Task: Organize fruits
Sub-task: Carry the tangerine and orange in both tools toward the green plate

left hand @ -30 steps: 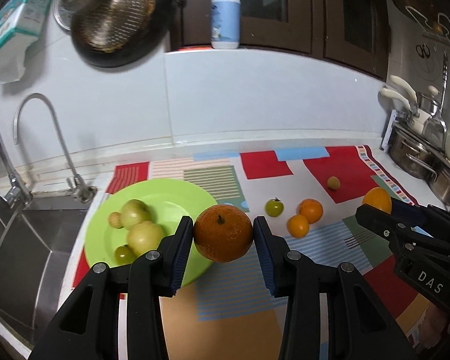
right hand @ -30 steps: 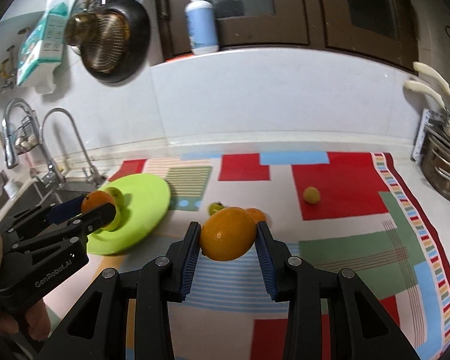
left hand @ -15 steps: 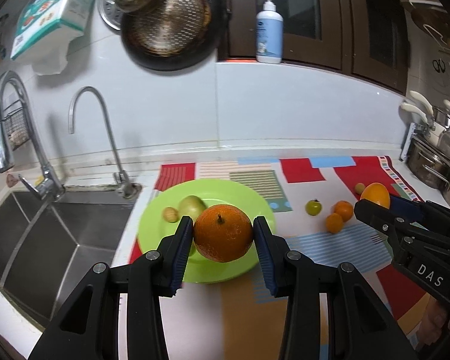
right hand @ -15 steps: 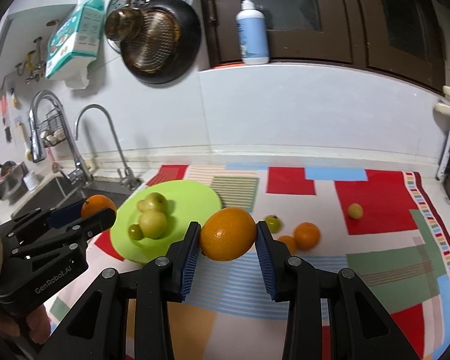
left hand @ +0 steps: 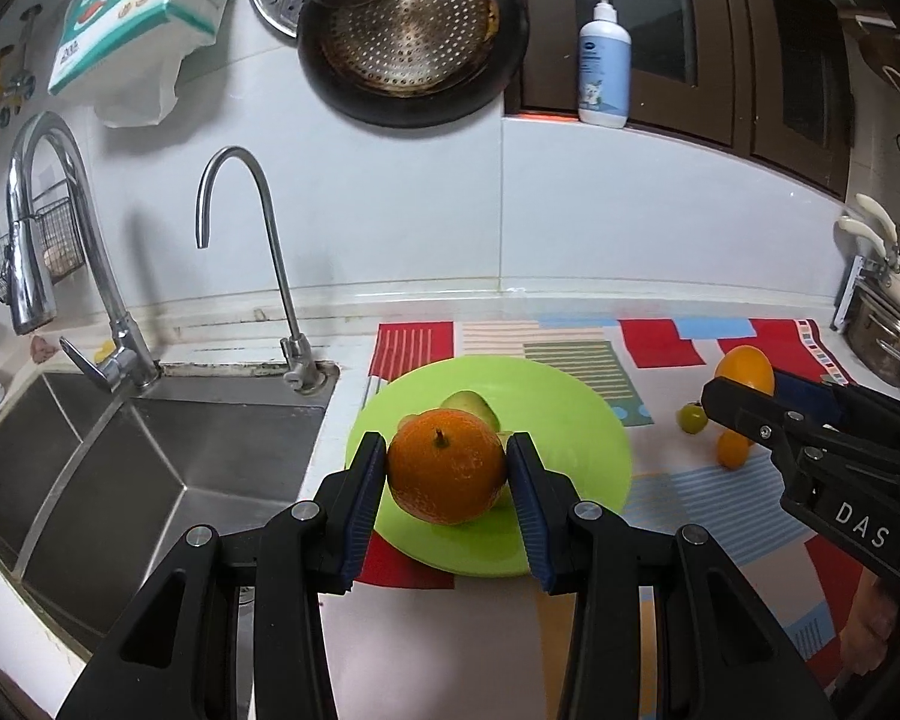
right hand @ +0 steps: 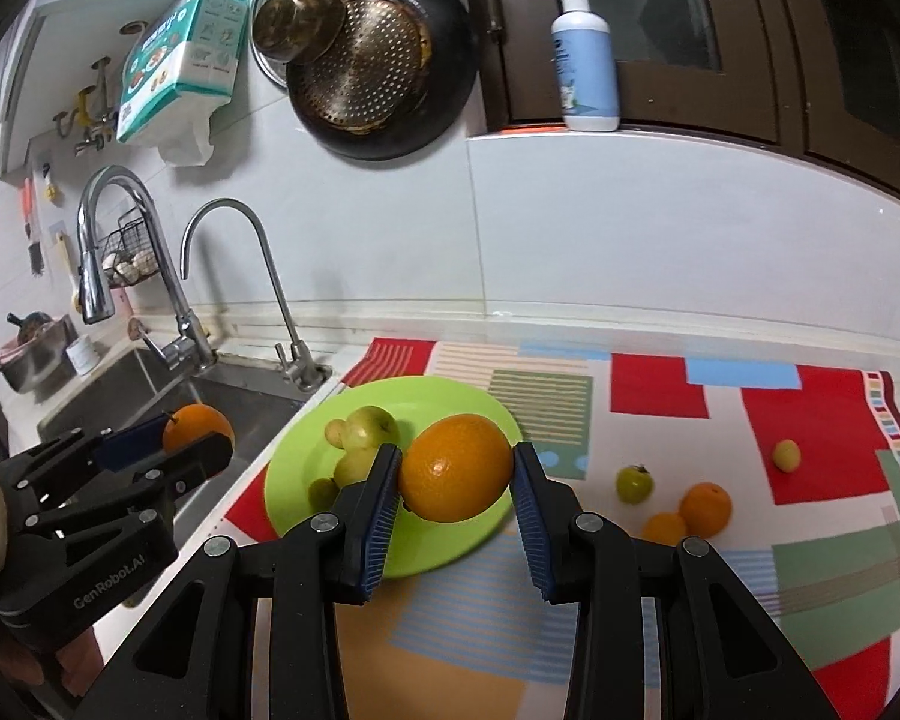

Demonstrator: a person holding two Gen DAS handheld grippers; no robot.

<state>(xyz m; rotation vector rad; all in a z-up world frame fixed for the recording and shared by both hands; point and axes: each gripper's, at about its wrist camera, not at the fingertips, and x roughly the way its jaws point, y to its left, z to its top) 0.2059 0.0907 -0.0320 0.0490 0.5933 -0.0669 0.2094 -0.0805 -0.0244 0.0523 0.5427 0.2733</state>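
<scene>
My left gripper [left hand: 447,468] is shut on a dark orange [left hand: 447,465] with a stem, held in the air in front of the green plate [left hand: 570,414]. My right gripper [right hand: 456,468] is shut on a lighter orange [right hand: 456,467], above the plate's right part [right hand: 450,396]. The plate holds several green fruits [right hand: 369,426]. On the patterned mat [right hand: 660,396] lie two small oranges [right hand: 703,507], a green tomato [right hand: 634,483] and a small yellow fruit [right hand: 786,455]. Each gripper shows in the other view, left [right hand: 198,444] and right [left hand: 744,390].
A steel sink [left hand: 120,468] with two taps [left hand: 270,252] lies left of the plate. Pans [left hand: 408,36] and a tissue pack [left hand: 138,6] hang on the wall. A soap bottle [left hand: 604,60] stands on the ledge. Pots [left hand: 888,336] stand at the far right.
Both grippers have swung left and pulled back with their oranges held. The plate and sink now sit more central, the loose fruits further right.
</scene>
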